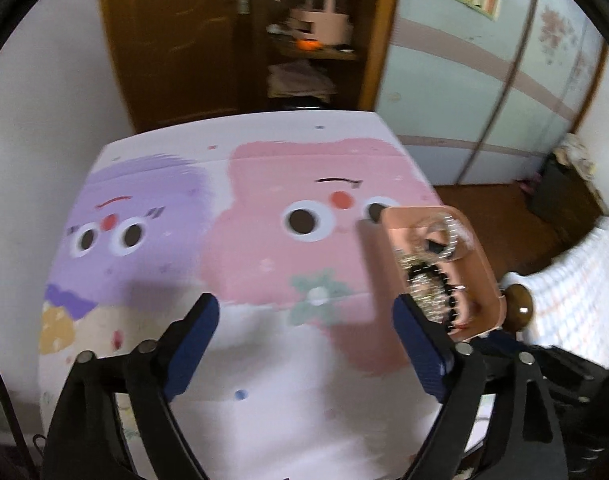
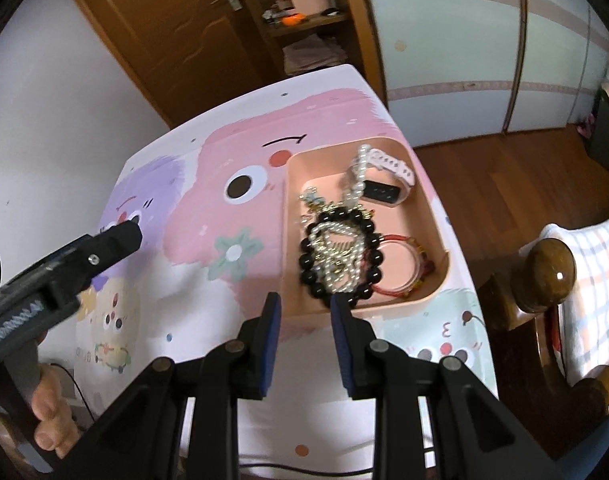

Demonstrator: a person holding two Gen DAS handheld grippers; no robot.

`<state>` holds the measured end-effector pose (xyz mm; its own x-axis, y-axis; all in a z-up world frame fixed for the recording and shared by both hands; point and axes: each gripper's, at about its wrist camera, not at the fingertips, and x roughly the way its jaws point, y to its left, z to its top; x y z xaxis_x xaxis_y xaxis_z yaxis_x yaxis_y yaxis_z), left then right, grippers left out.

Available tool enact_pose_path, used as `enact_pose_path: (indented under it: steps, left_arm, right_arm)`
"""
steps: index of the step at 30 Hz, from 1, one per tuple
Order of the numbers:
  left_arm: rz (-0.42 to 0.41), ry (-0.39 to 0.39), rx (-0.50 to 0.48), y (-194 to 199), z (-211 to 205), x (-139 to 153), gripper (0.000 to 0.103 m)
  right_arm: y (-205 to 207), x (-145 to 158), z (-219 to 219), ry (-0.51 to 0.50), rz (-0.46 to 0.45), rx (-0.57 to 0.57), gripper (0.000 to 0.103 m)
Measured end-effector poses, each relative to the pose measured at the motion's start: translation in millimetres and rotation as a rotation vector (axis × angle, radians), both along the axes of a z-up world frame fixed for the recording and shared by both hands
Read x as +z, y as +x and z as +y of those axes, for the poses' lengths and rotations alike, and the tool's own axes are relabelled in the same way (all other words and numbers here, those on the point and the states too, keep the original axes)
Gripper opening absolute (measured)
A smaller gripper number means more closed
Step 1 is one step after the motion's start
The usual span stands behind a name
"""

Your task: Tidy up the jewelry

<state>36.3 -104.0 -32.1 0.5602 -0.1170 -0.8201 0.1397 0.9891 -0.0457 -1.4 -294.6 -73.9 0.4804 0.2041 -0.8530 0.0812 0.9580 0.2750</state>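
A pink tray (image 2: pixel 428 216) sits on the table's right side and holds a black bead bracelet (image 2: pixel 310 276), a pearl necklace (image 2: pixel 358 184), a red bangle (image 2: pixel 404 264) and a white-strapped watch (image 2: pixel 388 184). My right gripper (image 2: pixel 304 312) is open and empty just in front of the tray's near rim. My left gripper (image 1: pixel 304 320) is open and empty over the table; its body shows in the right wrist view (image 2: pixel 84 256) at the left. The tray also shows in the left wrist view (image 1: pixel 476 276), beside my right finger (image 1: pixel 420 344), with the jewelry blurred.
The table (image 1: pixel 264 380) has a cartoon-printed cloth in pink and purple. A wooden chair knob (image 2: pixel 552 272) and a checked cloth (image 2: pixel 588 280) stand right of the table. A wooden door (image 2: pixel 164 40) and shelves are behind.
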Motion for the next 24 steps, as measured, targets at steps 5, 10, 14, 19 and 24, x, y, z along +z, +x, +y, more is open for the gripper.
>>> enact_pose_path:
  steps: [5,10,14,19,24]
  left_arm:
    - [-0.009,0.060,0.065,-18,11,-9,0.091]
    - [0.008,0.033,0.129,-34,22,-15,0.091]
    - [0.001,0.015,0.139,-44,22,-11,0.091]
    - [-0.028,0.027,0.138,-50,15,-5,0.091]
    - [-0.052,0.031,0.142,-53,13,1,0.091]
  right_arm:
    - [-10,8,13,-0.026,-0.020,0.036,0.035]
    - [-20,18,16,-0.026,-0.062,0.037,0.048]
    - [-24,21,22,-0.040,-0.069,0.043,0.049]
    - [-30,28,26,-0.054,-0.091,0.036,0.050]
    - [-32,35,32,-0.075,-0.114,0.046,0.050]
